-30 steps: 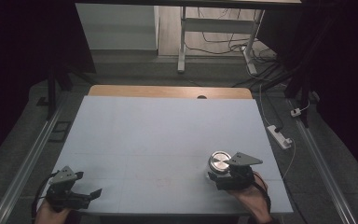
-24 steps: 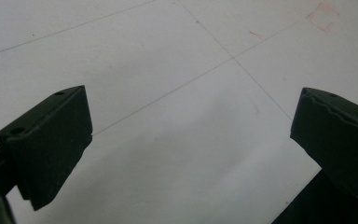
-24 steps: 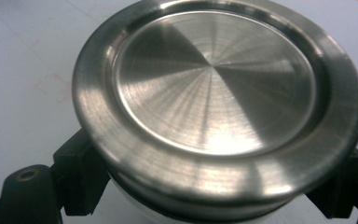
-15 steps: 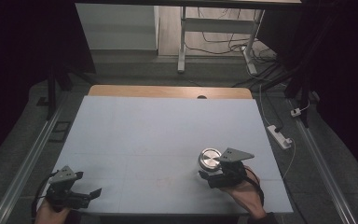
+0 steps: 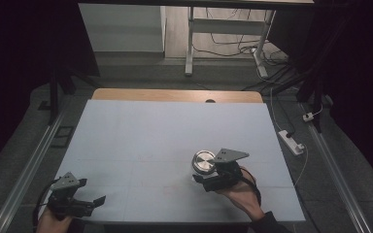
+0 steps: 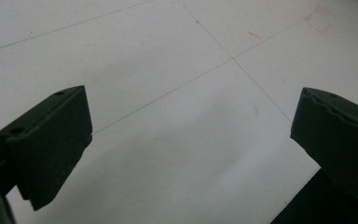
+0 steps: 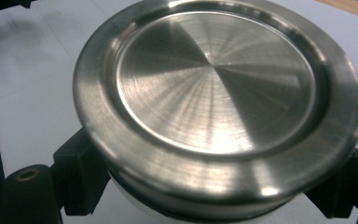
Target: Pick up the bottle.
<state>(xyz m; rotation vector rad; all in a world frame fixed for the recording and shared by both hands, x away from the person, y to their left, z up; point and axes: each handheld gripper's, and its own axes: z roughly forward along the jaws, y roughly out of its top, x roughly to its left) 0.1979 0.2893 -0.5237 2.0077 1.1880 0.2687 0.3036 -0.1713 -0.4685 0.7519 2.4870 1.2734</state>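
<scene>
A round brushed-steel lidded container [image 5: 204,161] [image 7: 219,98] is held above the white table [image 5: 175,131] right of centre. My right gripper [image 5: 205,175] [image 7: 214,186] is shut on it, one black jaw pressing each side just under the steel rim. A hand behind the gripper reaches in from the bottom edge. My left gripper [image 5: 94,201] [image 6: 186,140] rests at the table's front left corner, jaws spread wide with bare table between them. Its fingers [image 6: 51,140] frame thin pencil lines and a small red square mark [image 6: 321,18].
The table's wooden far edge [image 5: 175,94] has a small dark hole. A white power strip [image 5: 291,141] and cables lie on the floor to the right. Metal rails run along both sides, and a desk frame [image 5: 189,43] stands beyond.
My right gripper has carried the steel container leftward and a little toward the table's middle. The left gripper has stayed put.
</scene>
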